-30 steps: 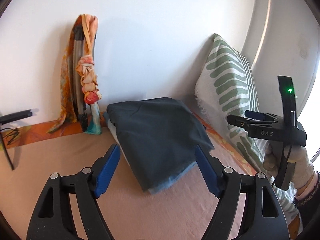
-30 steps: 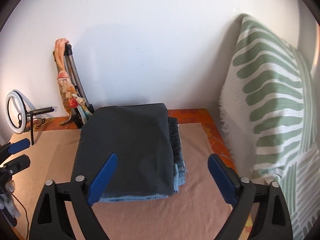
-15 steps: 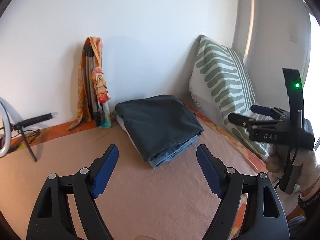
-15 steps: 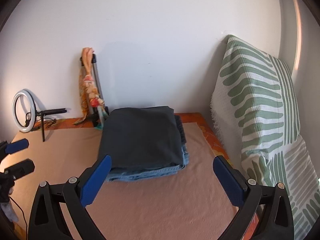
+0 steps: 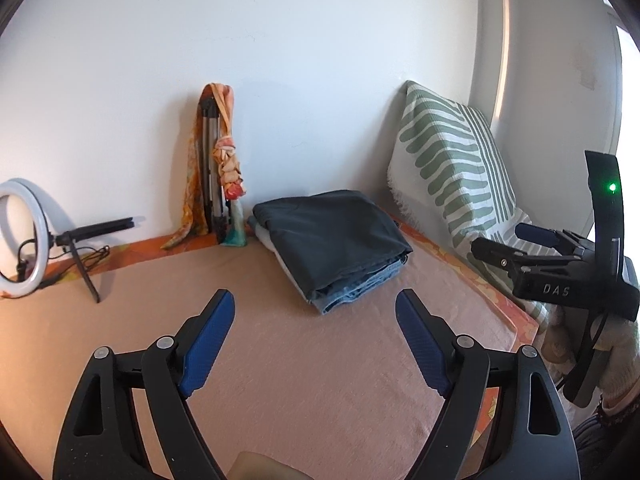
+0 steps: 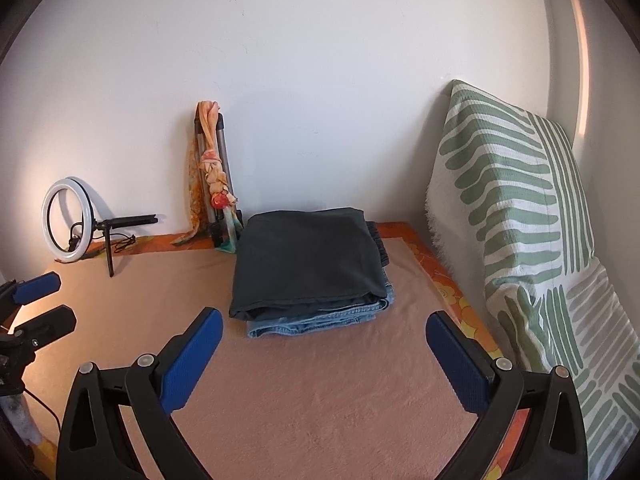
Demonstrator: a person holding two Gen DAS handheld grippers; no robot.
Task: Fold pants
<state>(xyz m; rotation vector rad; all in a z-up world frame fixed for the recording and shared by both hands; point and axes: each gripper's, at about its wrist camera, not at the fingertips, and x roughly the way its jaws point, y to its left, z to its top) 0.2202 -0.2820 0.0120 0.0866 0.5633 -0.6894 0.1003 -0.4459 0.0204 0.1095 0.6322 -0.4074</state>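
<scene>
A folded stack of pants (image 5: 332,236) (image 6: 304,264), dark grey on top of blue jeans, lies on the peach bed cover (image 5: 320,380) (image 6: 320,400) near the wall. My left gripper (image 5: 315,298) hovers short of the stack's near edge, its jaws opening with nothing between them. My right gripper (image 6: 324,316) is open and empty too, also short of the stack. In the left wrist view the right gripper (image 5: 504,240) shows at the right edge, held by a gloved hand (image 5: 616,344). The left gripper (image 6: 48,302) appears at the left edge of the right wrist view.
A green-striped pillow (image 5: 452,168) (image 6: 516,208) leans against the wall right of the stack. A folded tripod wrapped in an orange scarf (image 5: 218,184) (image 6: 210,176) stands at the back, and a ring light (image 5: 20,236) (image 6: 68,220) sits far left.
Both grippers have drawn back from the stack, which now looks smaller and farther off. The ring light has come fully into the left wrist view. The stack has not moved.
</scene>
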